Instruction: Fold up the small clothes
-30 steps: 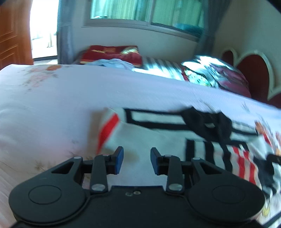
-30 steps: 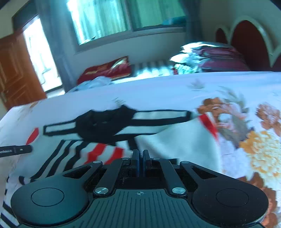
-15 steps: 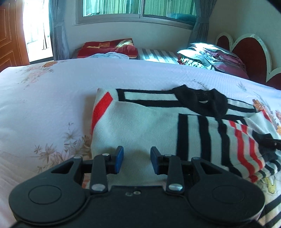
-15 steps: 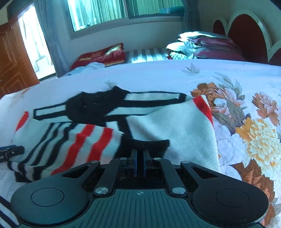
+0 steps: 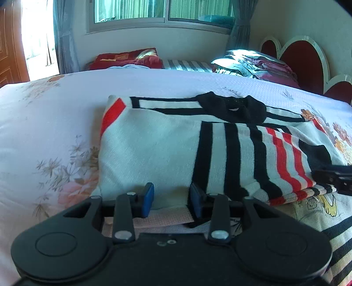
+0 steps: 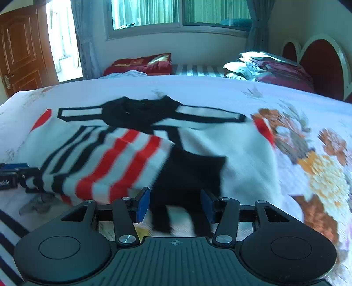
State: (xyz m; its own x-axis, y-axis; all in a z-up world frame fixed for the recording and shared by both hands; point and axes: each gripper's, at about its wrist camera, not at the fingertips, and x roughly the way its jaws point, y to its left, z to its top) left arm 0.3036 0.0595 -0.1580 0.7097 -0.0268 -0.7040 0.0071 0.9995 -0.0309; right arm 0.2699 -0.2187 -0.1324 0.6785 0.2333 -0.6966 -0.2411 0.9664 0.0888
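Blue pads of the left gripper (image 5: 170, 199) stand partly apart over the near hem of the striped sweater (image 5: 154, 149), nothing pinched between them; its jaws have just been opening a little, and only a strip of pink fabric shows under them. The right gripper (image 6: 175, 205) has just been opening too: its pads now stand well apart, with a black part of the knit lying between them but not pressed, so the cloth looks released. That view is smeared by motion, so fine contact cannot be judged.

Just beyond both grippers the sweater lies flat on the bed (image 5: 55, 114), already folded once: a sleeve with black and red stripes is laid across the white body, and the black collar (image 5: 231, 107) sits at the far edge. Its long axis runs side to side across both views, so the near hem faces the two grippers squarely, the left one at its white end, the right one at its striped and black end. Under the near edge another striped garment (image 5: 330, 231) shows.

Judging from this, the coming fold turns on taking that near hem at both ends and carrying it away toward the collar; each gripper is about equally close to its own corner.

Farther off are pillows (image 5: 253, 63), a red headboard (image 5: 303, 57) and a window (image 5: 165, 11).
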